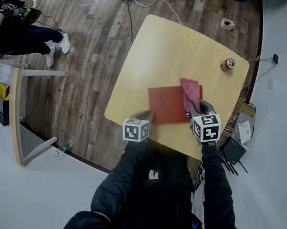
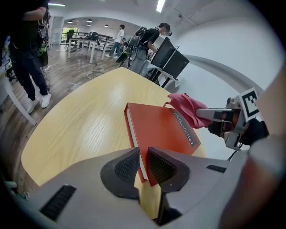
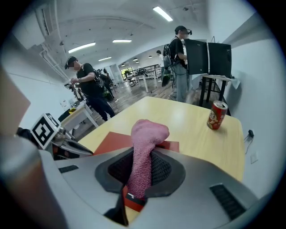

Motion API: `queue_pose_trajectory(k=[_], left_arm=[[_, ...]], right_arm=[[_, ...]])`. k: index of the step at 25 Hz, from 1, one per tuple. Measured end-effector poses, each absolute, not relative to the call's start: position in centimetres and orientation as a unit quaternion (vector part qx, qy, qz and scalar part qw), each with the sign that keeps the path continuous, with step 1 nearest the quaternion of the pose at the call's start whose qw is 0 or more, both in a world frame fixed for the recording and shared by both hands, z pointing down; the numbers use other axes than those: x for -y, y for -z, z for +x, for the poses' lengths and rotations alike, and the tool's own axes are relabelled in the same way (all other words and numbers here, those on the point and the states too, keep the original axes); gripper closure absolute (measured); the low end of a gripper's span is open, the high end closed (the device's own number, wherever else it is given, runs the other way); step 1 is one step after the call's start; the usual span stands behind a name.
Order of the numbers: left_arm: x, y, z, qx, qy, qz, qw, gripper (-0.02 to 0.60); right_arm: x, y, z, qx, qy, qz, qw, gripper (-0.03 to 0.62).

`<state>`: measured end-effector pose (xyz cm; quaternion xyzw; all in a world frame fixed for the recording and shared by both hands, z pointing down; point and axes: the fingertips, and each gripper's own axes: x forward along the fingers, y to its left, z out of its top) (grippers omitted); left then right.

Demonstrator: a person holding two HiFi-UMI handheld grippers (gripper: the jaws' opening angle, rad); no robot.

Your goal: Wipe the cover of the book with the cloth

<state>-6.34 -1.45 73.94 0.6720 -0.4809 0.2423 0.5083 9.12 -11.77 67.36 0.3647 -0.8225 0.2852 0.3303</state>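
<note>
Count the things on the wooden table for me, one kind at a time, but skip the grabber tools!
red book: 1
pink cloth: 1
soda can: 1
Total: 3

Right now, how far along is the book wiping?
Done: right tool grips the pink cloth; left tool clamps the red book at its near corner. In hand: cloth rests on the cover's far end. Left: seemingly the rest of the cover; wiped areas don't show.
</note>
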Motion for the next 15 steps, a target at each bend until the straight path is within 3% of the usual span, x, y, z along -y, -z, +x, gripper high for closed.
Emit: queue_pose_trajectory(k=[7, 15], left_arm=[[1.4, -73.8, -6.3, 0.483, -0.242, 0.672, 0.507, 0.500], [1.6, -73.8, -6.3, 0.481, -0.240, 0.673, 0.508, 0.500]], right_arm=[[7.8, -65.8, 0.8, 0.868, -0.297, 0.270, 0.291, 0.511], [4.4, -69.3, -3.3, 0.866, -0.324, 0.209, 0.319, 0.511]])
